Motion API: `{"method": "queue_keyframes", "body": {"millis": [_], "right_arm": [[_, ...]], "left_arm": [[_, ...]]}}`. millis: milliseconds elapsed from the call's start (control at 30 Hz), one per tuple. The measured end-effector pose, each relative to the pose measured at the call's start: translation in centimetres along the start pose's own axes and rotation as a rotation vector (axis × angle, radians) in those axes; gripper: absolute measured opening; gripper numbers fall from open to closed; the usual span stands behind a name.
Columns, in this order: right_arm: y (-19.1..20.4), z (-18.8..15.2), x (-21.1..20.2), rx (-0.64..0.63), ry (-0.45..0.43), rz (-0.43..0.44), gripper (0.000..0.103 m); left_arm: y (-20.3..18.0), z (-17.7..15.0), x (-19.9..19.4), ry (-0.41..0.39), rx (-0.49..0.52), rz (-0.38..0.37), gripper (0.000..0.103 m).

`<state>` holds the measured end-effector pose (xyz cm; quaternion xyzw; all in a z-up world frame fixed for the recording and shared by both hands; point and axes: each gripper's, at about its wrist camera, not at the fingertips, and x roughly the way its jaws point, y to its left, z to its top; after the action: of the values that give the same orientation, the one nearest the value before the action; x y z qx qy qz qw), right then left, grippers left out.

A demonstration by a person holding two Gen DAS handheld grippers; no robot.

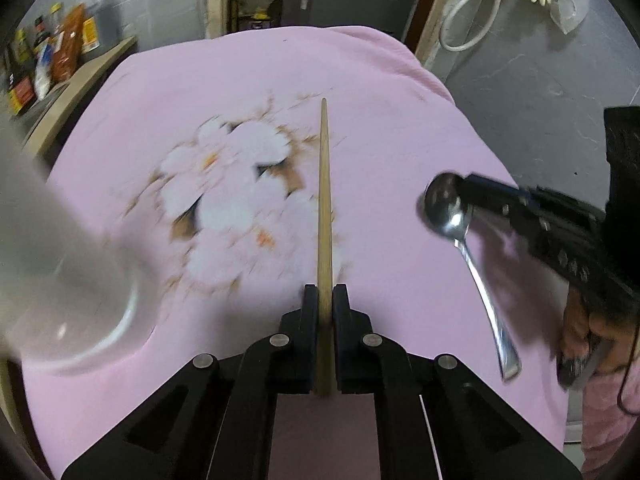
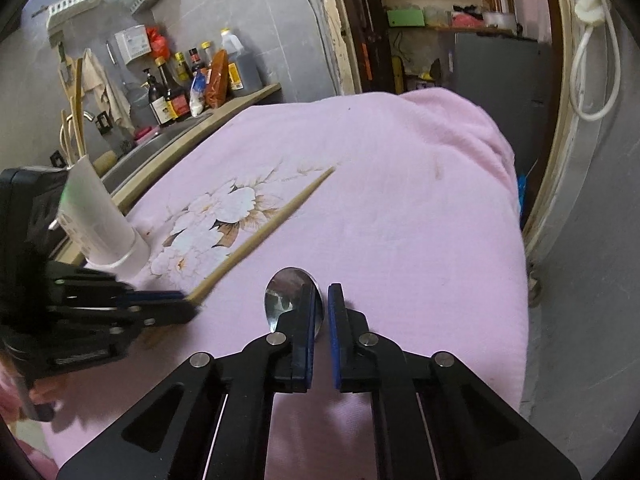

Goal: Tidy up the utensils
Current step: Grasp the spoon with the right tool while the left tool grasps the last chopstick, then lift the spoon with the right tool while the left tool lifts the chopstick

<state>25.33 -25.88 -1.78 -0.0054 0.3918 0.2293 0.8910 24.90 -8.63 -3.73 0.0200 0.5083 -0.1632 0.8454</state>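
Observation:
My left gripper [image 1: 324, 292] is shut on a wooden chopstick [image 1: 324, 200] that points forward over the pink floral cloth [image 1: 360, 80]. It also shows in the right wrist view [image 2: 264, 232], held by the left gripper [image 2: 188, 304]. My right gripper [image 2: 322, 300] is shut on a metal spoon [image 2: 286, 292] near its bowl. In the left wrist view the spoon [image 1: 460, 224] hangs from the right gripper [image 1: 468, 196], handle toward me. A white cylindrical holder [image 2: 100, 220] stands at the cloth's left, blurred in the left wrist view [image 1: 52, 264], with chopsticks in it.
A counter [image 2: 224, 114] with sauce bottles [image 2: 192, 84] runs along the far left. A doorway with shelves [image 2: 440, 20] is behind the table. The cloth's right edge [image 2: 516, 240] drops off to a grey floor.

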Motion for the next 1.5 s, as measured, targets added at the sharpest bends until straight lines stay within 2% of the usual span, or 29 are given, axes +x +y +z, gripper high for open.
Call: {"method": "queue_keyframes", "body": {"millis": [200,267,300,433,667,1000,1167,1367,1433,1467,1500], "right_arm": [[0.3,-0.2,0.1,0.012,0.005,-0.026,0.007],[0.3,-0.4,0.1,0.023,0.006,-0.037,0.015],[0.5,-0.5,0.0,0.027,0.001,-0.034,0.028],[1.4,-0.9,-0.4,-0.004,-0.01,-0.053,0.031],[2.9,-1.3,0.4,-0.09,0.023,-0.094,0.033],[4.0,-1.3,1.1,-0.144,0.038,-0.123,0.046],[4.6,-1.5,1.5,-0.177,0.049,-0.167,0.046],[5.7,-1.7,2.6,-0.251,0.075,-0.258,0.046],[5.6,-1.7,2.7,-0.252,0.077,-0.267,0.042],[5.5,-1.7,2.7,-0.25,0.076,-0.277,0.039],[5.4,-1.7,2.7,-0.247,0.075,-0.276,0.036]], "left_arm": [[0.9,-2.9,-3.0,-0.009,-0.001,0.007,0.005],[0.9,-3.5,-3.5,-0.011,0.005,0.005,0.005],[0.8,-3.7,-3.8,-0.012,0.008,0.004,0.005],[0.9,-4.0,-4.2,-0.021,0.038,-0.003,0.006],[0.6,-2.6,-3.3,-0.011,0.085,-0.004,0.011],[0.7,0.8,-1.2,-0.021,0.056,-0.002,0.014],[0.8,1.9,-0.2,-0.003,0.044,-0.001,0.014],[0.5,2.6,0.6,0.01,0.053,0.014,0.014],[0.0,2.5,0.6,0.007,0.072,0.038,0.011],[-0.1,2.4,0.7,0.007,0.078,0.045,0.005],[-0.2,2.2,0.8,0.007,0.077,0.045,0.005]]}}
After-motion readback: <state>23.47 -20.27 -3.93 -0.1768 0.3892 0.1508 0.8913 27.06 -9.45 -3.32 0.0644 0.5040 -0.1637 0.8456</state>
